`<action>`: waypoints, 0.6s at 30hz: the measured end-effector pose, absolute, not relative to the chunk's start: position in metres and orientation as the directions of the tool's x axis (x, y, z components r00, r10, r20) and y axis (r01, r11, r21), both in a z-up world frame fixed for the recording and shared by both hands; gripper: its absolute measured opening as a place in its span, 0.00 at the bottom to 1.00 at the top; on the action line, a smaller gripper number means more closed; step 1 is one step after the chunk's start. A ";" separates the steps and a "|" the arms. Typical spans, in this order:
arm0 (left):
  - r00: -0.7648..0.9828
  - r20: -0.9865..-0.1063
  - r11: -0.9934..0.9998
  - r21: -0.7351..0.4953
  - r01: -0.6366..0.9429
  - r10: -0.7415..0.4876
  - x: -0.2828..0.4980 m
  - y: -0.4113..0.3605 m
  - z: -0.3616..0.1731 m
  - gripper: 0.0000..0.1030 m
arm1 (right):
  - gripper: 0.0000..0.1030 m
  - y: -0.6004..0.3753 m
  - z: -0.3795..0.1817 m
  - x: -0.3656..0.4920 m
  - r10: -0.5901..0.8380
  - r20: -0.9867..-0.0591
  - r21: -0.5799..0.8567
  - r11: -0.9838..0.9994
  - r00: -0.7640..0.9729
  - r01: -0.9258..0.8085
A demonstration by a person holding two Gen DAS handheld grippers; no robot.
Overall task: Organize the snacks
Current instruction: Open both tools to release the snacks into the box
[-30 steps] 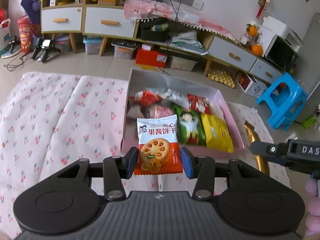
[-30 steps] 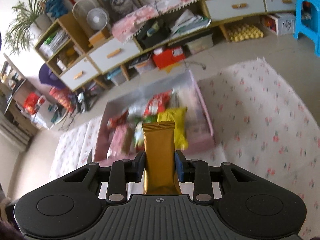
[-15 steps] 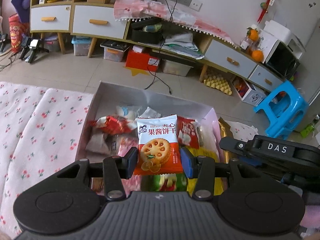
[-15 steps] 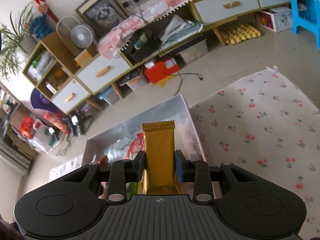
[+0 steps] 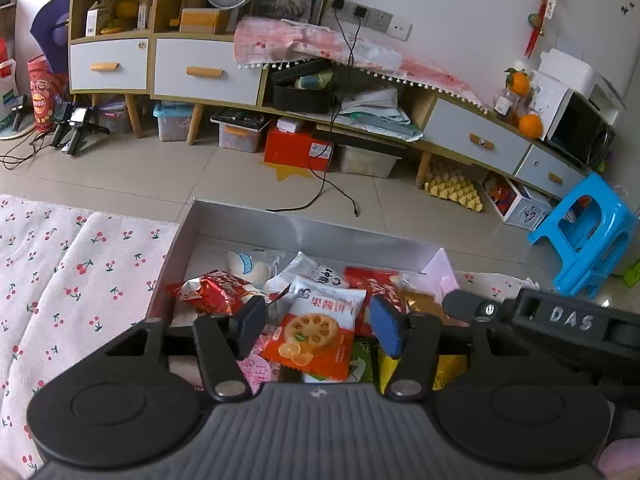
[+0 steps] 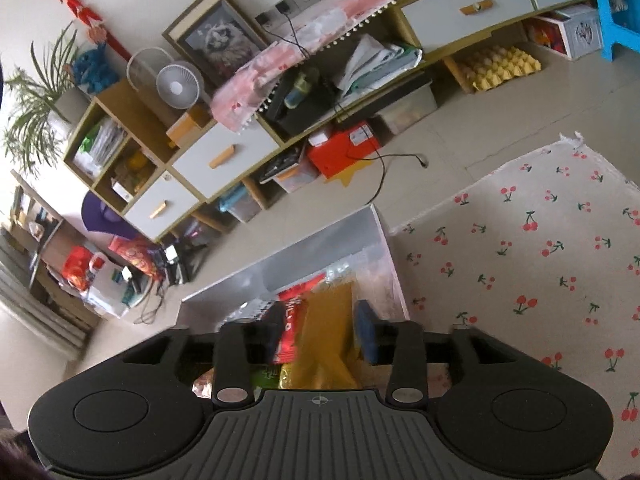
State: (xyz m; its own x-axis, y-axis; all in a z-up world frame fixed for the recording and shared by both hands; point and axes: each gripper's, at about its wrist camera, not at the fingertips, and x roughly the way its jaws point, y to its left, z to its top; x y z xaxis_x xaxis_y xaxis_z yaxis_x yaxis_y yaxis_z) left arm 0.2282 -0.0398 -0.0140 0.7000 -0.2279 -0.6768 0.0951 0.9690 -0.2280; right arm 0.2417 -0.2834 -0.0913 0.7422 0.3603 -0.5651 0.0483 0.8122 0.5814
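My left gripper (image 5: pixel 318 330) is open over the pink box (image 5: pixel 248 220). The orange-and-white biscuit packet (image 5: pixel 316 332) lies loose between the pads on top of other snacks. My right gripper (image 6: pixel 320 334) is open too, above the box's right end (image 6: pixel 384 248). The gold snack bar (image 6: pixel 330 332) sits tilted between its pads, free of them, blurred. The right gripper body also shows at the right of the left wrist view (image 5: pixel 560 324). A red packet (image 5: pixel 216 292) and several other snacks fill the box.
The box stands on a cherry-print cloth (image 5: pixel 72 280) that also shows in the right wrist view (image 6: pixel 540 248). Beyond it are floor, a low cabinet (image 5: pixel 200 68), a red carton (image 5: pixel 298 148) and a blue stool (image 5: pixel 584 236).
Both grippers moved forward over the box and opened. The biscuit packet dropped from the left jaws onto the snacks. The gold bar came loose from the right jaws.
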 end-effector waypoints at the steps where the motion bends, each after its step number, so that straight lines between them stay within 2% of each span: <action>1: 0.698 -0.680 0.969 -0.228 0.092 -0.226 0.228 -0.040 -0.014 0.56 | 0.58 -0.283 -0.090 0.241 0.357 -0.563 0.582 0.812 0.745 0.051; 4: 0.696 -0.683 0.968 -0.243 0.069 -0.221 0.223 -0.037 -0.011 0.62 | 0.58 -0.284 -0.087 0.239 0.359 -0.561 0.585 0.810 0.746 0.050; 7: 0.686 -0.693 0.967 -0.246 0.065 -0.222 0.219 -0.035 -0.007 0.64 | 0.61 -0.285 -0.084 0.235 0.361 -0.570 0.594 0.802 0.738 0.066; 14: 0.678 -0.710 0.978 -0.192 0.076 -0.192 0.196 -0.025 0.012 0.70 | 0.66 -0.288 -0.062 0.214 0.332 -0.594 0.561 0.824 0.733 0.082; 18: 0.655 -0.735 0.984 -0.158 0.085 -0.175 0.180 -0.017 0.017 0.78 | 0.75 -0.283 -0.043 0.193 0.294 -0.603 0.495 0.867 0.741 0.060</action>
State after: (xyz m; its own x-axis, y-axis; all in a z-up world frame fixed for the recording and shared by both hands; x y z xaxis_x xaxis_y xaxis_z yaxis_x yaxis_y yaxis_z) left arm 0.1798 -0.0173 0.0169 0.6546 -0.1748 -0.7355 0.0849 0.9838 -0.1582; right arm 0.1929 -0.2829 -0.0431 0.7415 0.2937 -0.6033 0.0595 0.8668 0.4950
